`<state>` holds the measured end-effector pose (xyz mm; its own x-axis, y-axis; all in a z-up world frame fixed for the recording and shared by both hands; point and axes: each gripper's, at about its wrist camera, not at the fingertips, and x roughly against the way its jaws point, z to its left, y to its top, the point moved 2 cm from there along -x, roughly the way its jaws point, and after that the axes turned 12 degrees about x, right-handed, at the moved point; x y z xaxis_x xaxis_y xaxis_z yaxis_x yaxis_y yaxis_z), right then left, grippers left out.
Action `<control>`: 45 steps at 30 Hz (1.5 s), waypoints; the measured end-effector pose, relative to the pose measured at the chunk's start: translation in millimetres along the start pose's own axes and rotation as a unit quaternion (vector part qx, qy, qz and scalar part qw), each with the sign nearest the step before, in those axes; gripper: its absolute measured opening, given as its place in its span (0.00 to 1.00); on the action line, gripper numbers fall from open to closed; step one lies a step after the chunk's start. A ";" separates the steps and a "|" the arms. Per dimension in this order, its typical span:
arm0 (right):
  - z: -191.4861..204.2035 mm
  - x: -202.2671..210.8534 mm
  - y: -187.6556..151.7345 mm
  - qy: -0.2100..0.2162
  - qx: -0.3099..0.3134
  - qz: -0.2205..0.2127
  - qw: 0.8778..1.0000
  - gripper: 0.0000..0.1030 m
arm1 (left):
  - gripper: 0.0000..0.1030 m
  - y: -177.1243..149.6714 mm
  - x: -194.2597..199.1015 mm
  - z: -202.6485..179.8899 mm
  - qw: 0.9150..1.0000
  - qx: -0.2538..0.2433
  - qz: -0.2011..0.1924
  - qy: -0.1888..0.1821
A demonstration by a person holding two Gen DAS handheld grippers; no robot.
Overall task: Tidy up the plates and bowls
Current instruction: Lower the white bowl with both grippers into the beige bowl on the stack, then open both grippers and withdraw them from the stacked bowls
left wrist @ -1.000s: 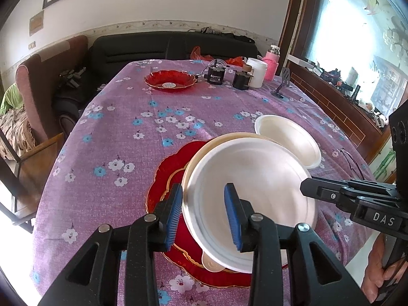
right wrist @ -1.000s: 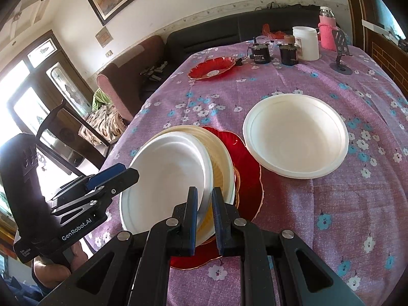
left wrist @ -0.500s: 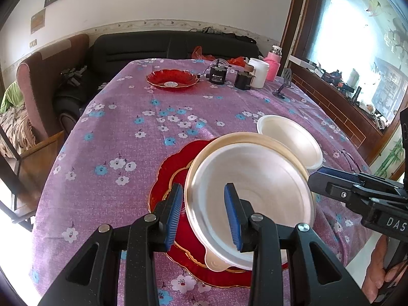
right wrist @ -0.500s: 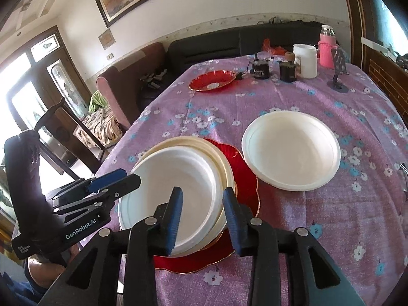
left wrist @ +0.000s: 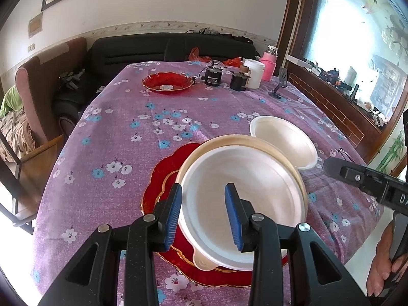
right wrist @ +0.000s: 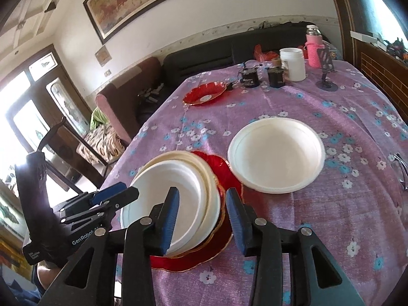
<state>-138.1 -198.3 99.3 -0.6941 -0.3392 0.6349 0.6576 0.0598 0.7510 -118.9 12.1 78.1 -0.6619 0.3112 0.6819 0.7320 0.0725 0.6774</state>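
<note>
So the stack sits right in front of both grippers: a big red plate with a gold scalloped rim at the bottom, a cream plate nested on it, and a white bowl on top. The bowl looks empty, smooth and matte, with a little tab on its near rim.

The left hand-held gripper has its blue pads spread apart, straddling the near rim of the white bowl, not pinching anything as far as I can see. The right hand-held gripper is opening up, with the stack's right edge showing between its pads, and they don't seem to press on it. Hard to say for sure from this angle whether one pad brushes the rim.

Just beyond the right gripper, a bit to its right, a second white bowl sits by itself on the desk, also empty, close to the red plate's edge.

Far end of the desk, well ahead of both grippers: a small red dish, two dark little containers, a white jar, a pink bottle and a black phone stand. Nothing sits between the grippers and the stack. Purple flowered cloth covers the whole desk, with a black sofa behind it.
</note>
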 end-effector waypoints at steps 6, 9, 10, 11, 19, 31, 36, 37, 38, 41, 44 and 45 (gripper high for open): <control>-19.1 11.1 -2.4 -0.003 -0.026 -0.011 1.000 0.42 | 0.33 0.6 0.1 -12.3 1.000 -0.010 0.003 -0.005; -29.8 16.3 -5.9 -0.006 -0.040 -0.016 0.999 0.42 | 0.33 0.8 -0.5 -18.4 1.000 -0.016 0.006 -0.008; -33.9 17.6 -7.2 -0.006 -0.045 -0.016 0.999 0.42 | 0.33 1.0 -0.2 -21.0 1.000 -0.019 0.005 -0.007; -36.8 18.8 -8.3 -0.006 -0.049 -0.017 0.999 0.43 | 0.33 1.5 -0.2 -23.0 1.000 -0.021 0.005 -0.007; -65.5 28.8 -17.1 -0.016 -0.084 -0.023 0.996 0.47 | 0.36 6.6 -3.1 -42.0 0.999 -0.032 0.017 -0.025; -107.1 41.3 -30.8 -0.034 -0.133 -0.032 0.990 0.50 | 0.39 21.6 -26.5 -81.7 0.995 -0.048 0.063 -0.059; -121.7 38.6 -35.1 -0.036 -0.150 -0.026 0.988 0.51 | 0.40 37.2 -42.1 -91.8 0.995 -0.048 0.074 -0.055; -123.3 38.2 -35.8 -0.035 -0.152 -0.026 0.987 0.51 | 0.40 41.2 -47.3 -92.8 0.994 -0.044 0.080 -0.054; -124.2 37.5 -36.5 -0.035 -0.152 -0.025 0.987 0.51 | 0.40 44.2 -51.1 -93.8 0.994 -0.042 0.084 -0.056; -127.4 37.4 -37.7 -0.034 -0.150 -0.023 0.988 0.51 | 0.40 52.3 -63.9 -97.6 0.993 -0.040 0.098 -0.051; -131.6 36.1 -38.3 -0.031 -0.152 -0.023 0.988 0.51 | 0.40 57.8 -72.9 -102.3 0.992 -0.040 0.109 -0.044; -132.5 35.3 -38.3 -0.030 -0.153 -0.022 0.988 0.51 | 0.40 58.8 -73.6 -103.2 0.992 -0.040 0.111 -0.045</control>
<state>-149.0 -337.0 68.9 -0.7340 -0.2782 0.6195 0.6778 -0.2435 0.6937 -43.9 -104.3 96.2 -0.4660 0.3947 0.7919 0.8407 -0.0814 0.5353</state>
